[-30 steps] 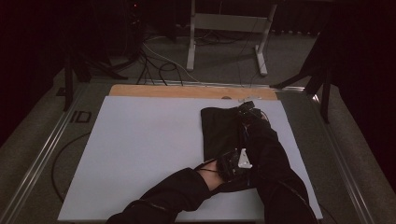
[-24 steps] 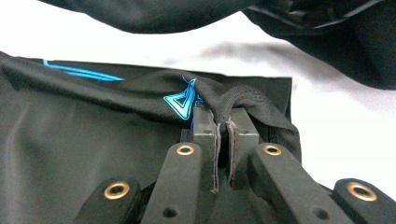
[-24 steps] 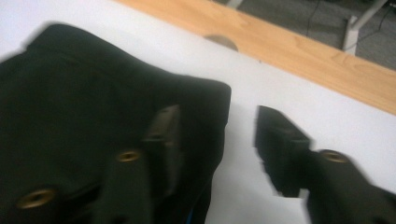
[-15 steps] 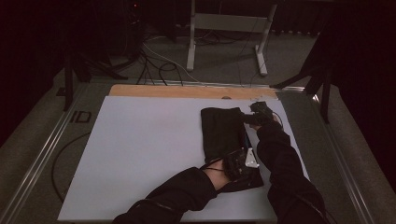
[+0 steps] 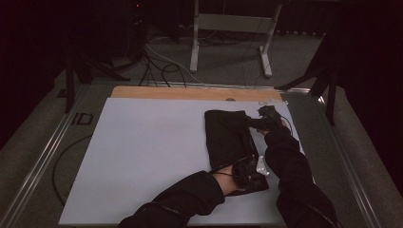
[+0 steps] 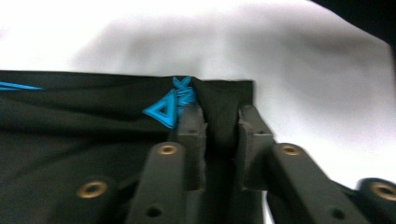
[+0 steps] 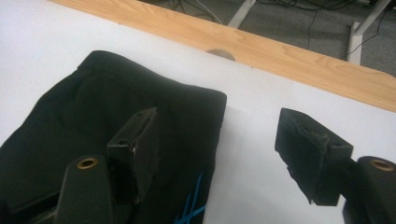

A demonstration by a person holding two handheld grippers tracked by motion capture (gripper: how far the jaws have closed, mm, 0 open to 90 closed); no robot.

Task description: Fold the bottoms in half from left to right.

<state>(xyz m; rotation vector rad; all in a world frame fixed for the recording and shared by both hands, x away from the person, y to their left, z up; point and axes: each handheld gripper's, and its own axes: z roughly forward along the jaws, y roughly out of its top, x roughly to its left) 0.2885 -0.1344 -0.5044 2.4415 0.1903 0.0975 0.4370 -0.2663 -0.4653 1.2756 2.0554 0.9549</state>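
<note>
A black folded garment (image 5: 228, 137) lies on the right half of the white table top (image 5: 142, 156). My left gripper (image 5: 247, 173) rests at its near end. In the left gripper view the jaws (image 6: 217, 116) have just been opening and stand slightly apart, with a raised fold of the black cloth (image 6: 93, 140) between them, beside a blue triangle logo (image 6: 170, 105). My right gripper (image 5: 254, 122) hovers at the garment's far right corner. Its jaws (image 7: 218, 119) have just been opening and are wide apart with nothing between them. One jaw is over the cloth (image 7: 93, 112), the other over bare table.
A wooden strip (image 5: 190, 92) borders the table's far edge. Metal rails run along both sides. Beyond the table stand a white frame's legs (image 5: 195, 38) and loose cables on the grey floor. Both dark sleeves cross the table's near right part.
My right gripper let go of the garment's far edge, opened wide and lifted slightly to the right. The left gripper's jaws have parted a little at the near end.
</note>
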